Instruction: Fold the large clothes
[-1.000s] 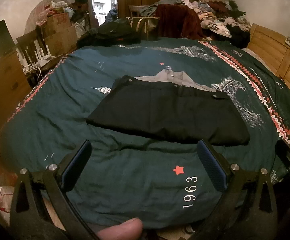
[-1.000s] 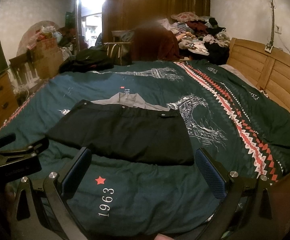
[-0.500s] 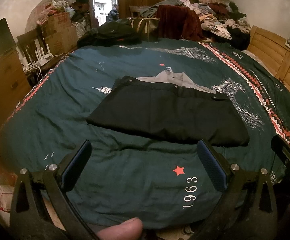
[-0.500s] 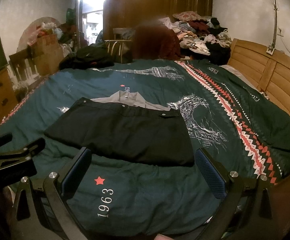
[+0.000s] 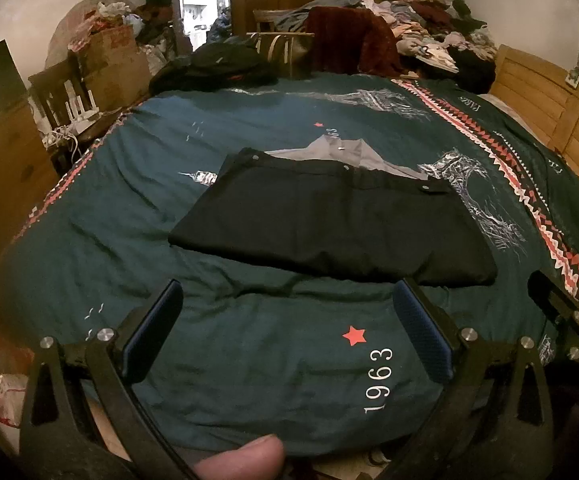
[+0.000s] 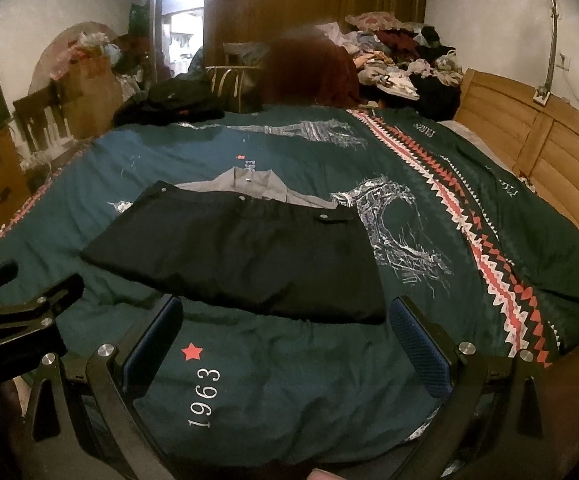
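A folded black garment [image 5: 329,224] lies flat on the dark green bedspread [image 5: 249,360], partly over a folded grey garment [image 5: 341,152]. Both also show in the right wrist view, black [image 6: 241,256] and grey [image 6: 249,184]. My left gripper [image 5: 287,336] is open and empty, held above the bed's near edge, short of the black garment. My right gripper [image 6: 285,344] is open and empty, just short of the garment's near edge. The left gripper's body [image 6: 17,312] shows at the left of the right wrist view.
A pile of clothes [image 5: 429,36] and a dark bag [image 5: 217,64] sit at the bed's far end. A wooden headboard [image 6: 537,148] runs along the right. A wooden dresser [image 5: 1,160] and boxes [image 5: 109,60] stand at the left.
Both grippers have shifted slightly, the right one a little nearer the garment. Both stay open and the clothes have not moved.
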Demonstrator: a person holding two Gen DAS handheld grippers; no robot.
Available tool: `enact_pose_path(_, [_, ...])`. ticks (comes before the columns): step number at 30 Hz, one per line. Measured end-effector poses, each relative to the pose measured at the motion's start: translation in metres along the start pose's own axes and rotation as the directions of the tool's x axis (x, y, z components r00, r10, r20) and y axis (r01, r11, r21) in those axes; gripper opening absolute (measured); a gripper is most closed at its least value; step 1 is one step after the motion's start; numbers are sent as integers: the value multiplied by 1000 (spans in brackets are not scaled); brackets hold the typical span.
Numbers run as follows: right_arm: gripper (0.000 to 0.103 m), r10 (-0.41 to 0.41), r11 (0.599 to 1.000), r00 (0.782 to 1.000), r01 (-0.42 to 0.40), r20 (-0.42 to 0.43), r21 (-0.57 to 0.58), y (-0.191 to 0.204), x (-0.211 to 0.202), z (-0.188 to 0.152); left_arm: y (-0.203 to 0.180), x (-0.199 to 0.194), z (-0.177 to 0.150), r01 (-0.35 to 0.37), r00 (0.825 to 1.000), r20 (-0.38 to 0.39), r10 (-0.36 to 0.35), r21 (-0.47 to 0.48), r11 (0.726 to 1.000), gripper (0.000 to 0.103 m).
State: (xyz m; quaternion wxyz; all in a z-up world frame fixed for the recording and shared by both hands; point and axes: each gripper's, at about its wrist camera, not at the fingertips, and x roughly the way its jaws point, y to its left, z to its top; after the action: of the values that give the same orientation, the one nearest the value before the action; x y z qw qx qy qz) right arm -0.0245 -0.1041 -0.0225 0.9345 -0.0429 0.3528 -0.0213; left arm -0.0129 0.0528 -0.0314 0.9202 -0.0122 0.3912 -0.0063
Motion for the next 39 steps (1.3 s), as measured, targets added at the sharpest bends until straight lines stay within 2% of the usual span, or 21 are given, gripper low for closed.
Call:
enact_pose_path(10, [103,6,1000,999,-6,-32,0,0,8,-7,-1,4,-2,2,1000,-18,-2,0,1000,103])
enact_pose_path(39, [103,-8,1000,999,8,-39,-8,-1,9,-8,-5,8,-2,12,1000,-26,-11,6,1000,103])
